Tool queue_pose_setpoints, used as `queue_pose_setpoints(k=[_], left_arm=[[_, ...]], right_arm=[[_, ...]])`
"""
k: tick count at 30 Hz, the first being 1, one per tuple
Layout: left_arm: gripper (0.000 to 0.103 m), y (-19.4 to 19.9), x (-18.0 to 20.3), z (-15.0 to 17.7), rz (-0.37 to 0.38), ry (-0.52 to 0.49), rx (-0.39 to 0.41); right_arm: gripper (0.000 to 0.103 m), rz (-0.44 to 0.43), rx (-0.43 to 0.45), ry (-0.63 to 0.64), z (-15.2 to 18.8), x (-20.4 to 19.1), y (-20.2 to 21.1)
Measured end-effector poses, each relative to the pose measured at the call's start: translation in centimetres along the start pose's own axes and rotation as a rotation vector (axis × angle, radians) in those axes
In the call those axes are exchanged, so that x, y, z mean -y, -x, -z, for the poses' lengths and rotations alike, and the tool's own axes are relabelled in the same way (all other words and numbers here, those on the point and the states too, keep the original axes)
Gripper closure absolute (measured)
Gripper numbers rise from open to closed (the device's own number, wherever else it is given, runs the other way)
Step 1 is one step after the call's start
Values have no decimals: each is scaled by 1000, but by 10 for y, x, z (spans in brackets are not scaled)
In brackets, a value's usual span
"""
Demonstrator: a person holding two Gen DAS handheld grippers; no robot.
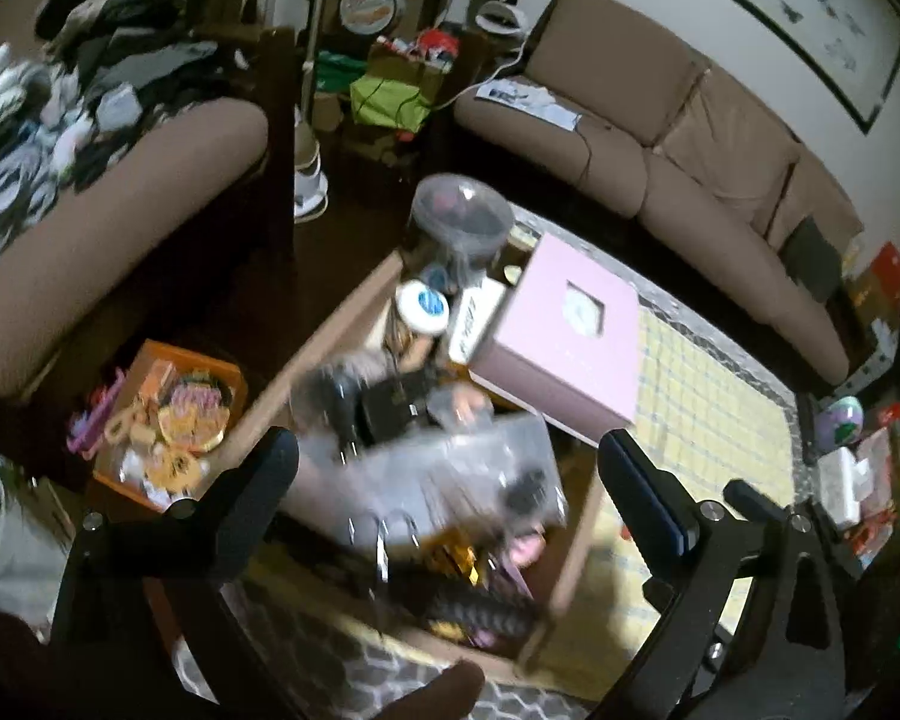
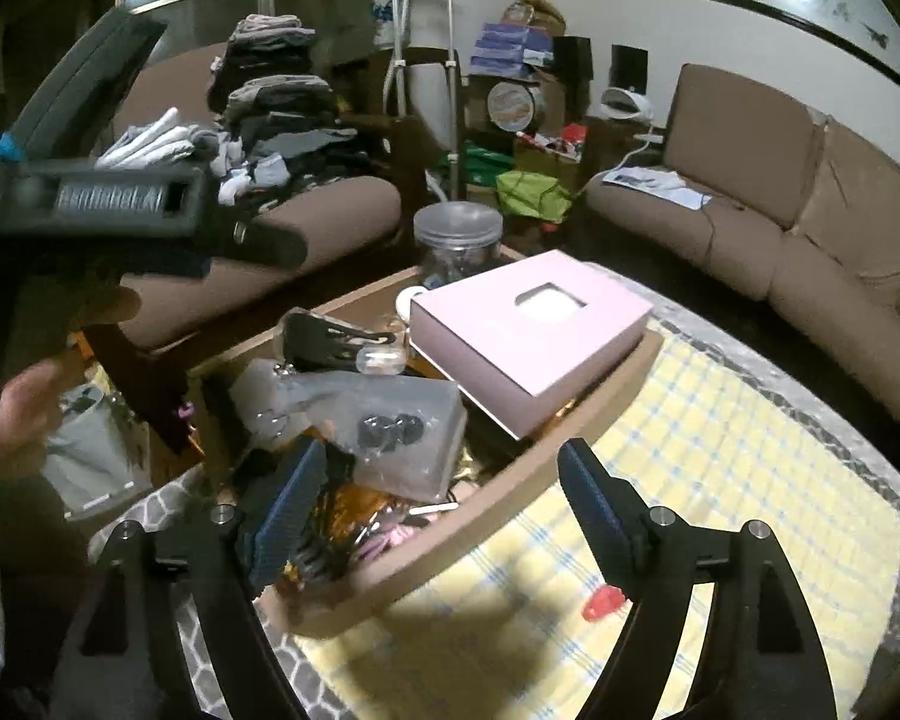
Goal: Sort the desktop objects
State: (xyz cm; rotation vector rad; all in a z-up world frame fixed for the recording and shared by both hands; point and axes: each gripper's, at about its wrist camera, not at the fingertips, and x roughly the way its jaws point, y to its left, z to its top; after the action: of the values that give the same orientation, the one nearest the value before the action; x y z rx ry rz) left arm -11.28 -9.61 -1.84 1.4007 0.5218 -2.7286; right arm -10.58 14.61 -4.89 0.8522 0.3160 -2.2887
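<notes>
**Both grippers wide above the crowded wooden tray**

Nearest first: the left gripper [image 1: 450, 474] hangs with its jaws spread wide, nothing pressed between the pads, and the right gripper [image 2: 444, 504] stands just as clear, its ribbed blue pad [image 2: 288, 516] showing on the left finger. Below them lies a clear plastic bag [image 2: 390, 426] with small dark round pieces inside, resting on the heap in the wooden tray [image 2: 486, 510]. Beside it, black binder clips [image 2: 324, 336], gold foil and pink bits (blurred in the left view). Farther back in the tray, a pink box [image 2: 528, 324] with a square window in its lid, tilted over the right rim; left of it a white round tin [image 1: 424, 306] with a blue label, the writing too smeared to read. Beyond that, a clear lidded jar [image 2: 457, 240].

Only the left view catches the orange box [image 1: 168, 420] of bright toys on the floor to the left. Only the right view shows a red object [image 2: 603, 603] on the yellow checked cloth [image 2: 720, 450], plus a hand [image 2: 12, 414] on the left. Far back, brown sofas [image 2: 810, 222].
</notes>
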Motion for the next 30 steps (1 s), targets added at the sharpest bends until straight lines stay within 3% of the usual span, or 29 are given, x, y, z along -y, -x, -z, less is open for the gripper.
queue_pose_setpoints(k=[3, 5, 9, 14, 30], left_arm=[[3, 12, 5, 8, -12, 18, -26], [3, 18, 12, 11, -56, -1, -94], [3, 45, 21, 20, -164, -38, -156], [3, 79, 25, 42, -175, -60, -185], [3, 116, 47, 58, -141, -128, -181]], right_arm=[[17, 11, -4, 11, 0, -3, 18], [17, 27, 4, 23, 0, -6, 32], [16, 31, 35, 25, 1, -10, 57], [16, 63, 113, 37, -1, -18, 88], [16, 71, 129, 45, 1, -19, 103]])
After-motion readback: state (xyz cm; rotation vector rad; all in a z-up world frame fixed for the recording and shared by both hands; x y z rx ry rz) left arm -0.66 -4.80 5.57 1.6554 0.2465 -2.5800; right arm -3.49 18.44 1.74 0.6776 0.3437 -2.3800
